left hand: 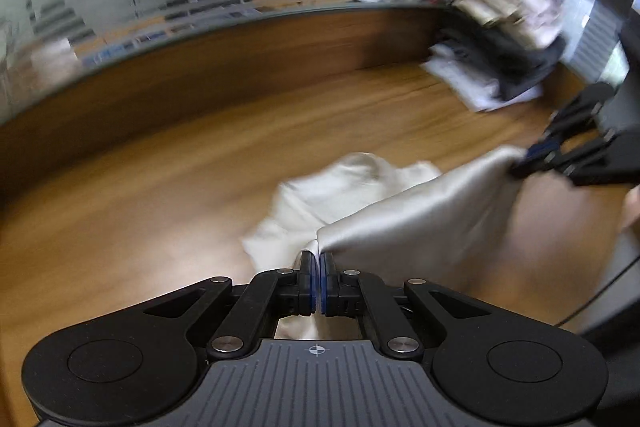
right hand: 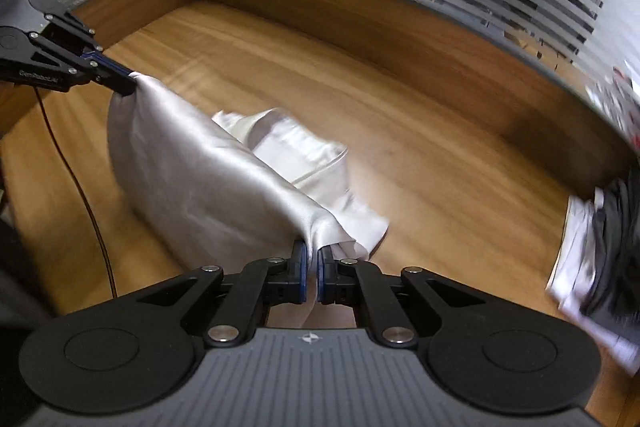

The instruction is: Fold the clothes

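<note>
So the thing being folded is a pale silvery garment (right hand: 192,179), looks like satin or something similar. Both grippers have it pinched at an edge: the left gripper (left hand: 318,261) has its fingers (left hand: 306,267) closed tight on one bunched corner, and the right gripper (right hand: 313,255) is clamped the same way on another. The stretch between them hangs taut-ish in the air while the rest trails down in a crumpled heap onto the wooden worktop (right hand: 420,147).

My read on handling: very light, totally limp, and slippery, so it'll slide out of a weak pinch and won't hold a crease by itself. Grabbing at corners or along a hem seems right, with a decent bite of cloth in each pinch. Keeping it spread between both grips should stop it bunching. I can't tell which part of the garment is which, too rumpled.

There's a pile of other clothes (left hand: 500,39) at the far side, well apart.
</note>
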{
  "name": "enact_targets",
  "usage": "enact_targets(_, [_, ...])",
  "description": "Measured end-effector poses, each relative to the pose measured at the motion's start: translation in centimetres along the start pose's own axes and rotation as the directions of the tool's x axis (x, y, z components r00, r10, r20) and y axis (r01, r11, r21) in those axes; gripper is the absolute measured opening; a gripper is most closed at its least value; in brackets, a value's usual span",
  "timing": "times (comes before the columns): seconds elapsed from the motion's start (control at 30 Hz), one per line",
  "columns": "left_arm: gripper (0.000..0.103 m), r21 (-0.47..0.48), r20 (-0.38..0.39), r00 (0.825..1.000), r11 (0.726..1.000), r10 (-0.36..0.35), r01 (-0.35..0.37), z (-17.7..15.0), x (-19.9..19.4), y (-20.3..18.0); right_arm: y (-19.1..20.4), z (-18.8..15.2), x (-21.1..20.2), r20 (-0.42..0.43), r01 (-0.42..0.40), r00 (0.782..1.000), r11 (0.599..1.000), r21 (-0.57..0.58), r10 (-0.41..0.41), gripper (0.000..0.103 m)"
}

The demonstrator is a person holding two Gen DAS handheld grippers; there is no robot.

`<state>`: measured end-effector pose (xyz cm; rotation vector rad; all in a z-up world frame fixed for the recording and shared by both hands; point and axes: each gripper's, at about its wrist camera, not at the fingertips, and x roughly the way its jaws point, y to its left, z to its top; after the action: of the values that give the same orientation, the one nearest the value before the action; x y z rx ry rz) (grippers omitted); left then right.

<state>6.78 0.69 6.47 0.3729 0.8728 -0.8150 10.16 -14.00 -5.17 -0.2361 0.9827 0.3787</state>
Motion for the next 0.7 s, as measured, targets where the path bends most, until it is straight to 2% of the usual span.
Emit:
enact_targets(0.2, [0.005, -0.042, -0.050, 0.998, 0.998, 0.044, -0.046, 2.2, 6.1, 2.6, -3.0, 2.9, 6.4, -0.063, 0.027, 0.998, 0.999, -0.019, -0.028, 0.005])
enact_targets(0.43, [0.007, -0.139, -0.142, 0.988, 0.987, 0.057, -0.076, 1.5, 11.0, 5.3, -4.6, 3.3, 11.7, -0.133, 0.035, 0.990, 0.999, -0.035, -0.039, 0.009])
enact_targets(0.47, [0.008, -0.154, -0.147, 0.988, 0.985, 0.052, -0.075, 1.3, 11.3, 5.6, -4.7, 3.2, 12.1, -0.140, 0.036, 0.989, 0.999, -0.032, -0.041, 0.012])
enact_targets(0.5, [0.008, -0.169, -0.152, 0.987, 0.983, 0.048, -0.073, 1.1, 11.6, 5.9, -4.6, 3.1, 12.2, -0.141, 0.044, 0.989, 0.998, -0.033, -0.048, 0.020])
enact_targets(0.57, [0.009, -0.192, -0.152, 0.988, 0.979, 0.038, -0.067, 0.8, 11.5, 6.4, -4.3, 3.1, 11.9, -0.139, 0.065, 0.988, 0.997, -0.040, -0.070, 0.027])
enact_targets(0.67, [0.021, -0.260, -0.133, 0.991, 0.965, -0.001, -0.034, 0.7, 10.3, 7.5, -3.7, 3.1, 10.4, -0.123, 0.088, 0.988, 0.995, -0.047, -0.093, 0.035])
enact_targets(0.7, [0.027, -0.283, -0.127, 0.992, 0.959, -0.011, -0.025, 0.6, 9.7, 7.8, -3.4, 3.2, 9.6, -0.114, 0.085, 0.989, 0.996, -0.041, -0.090, 0.038])
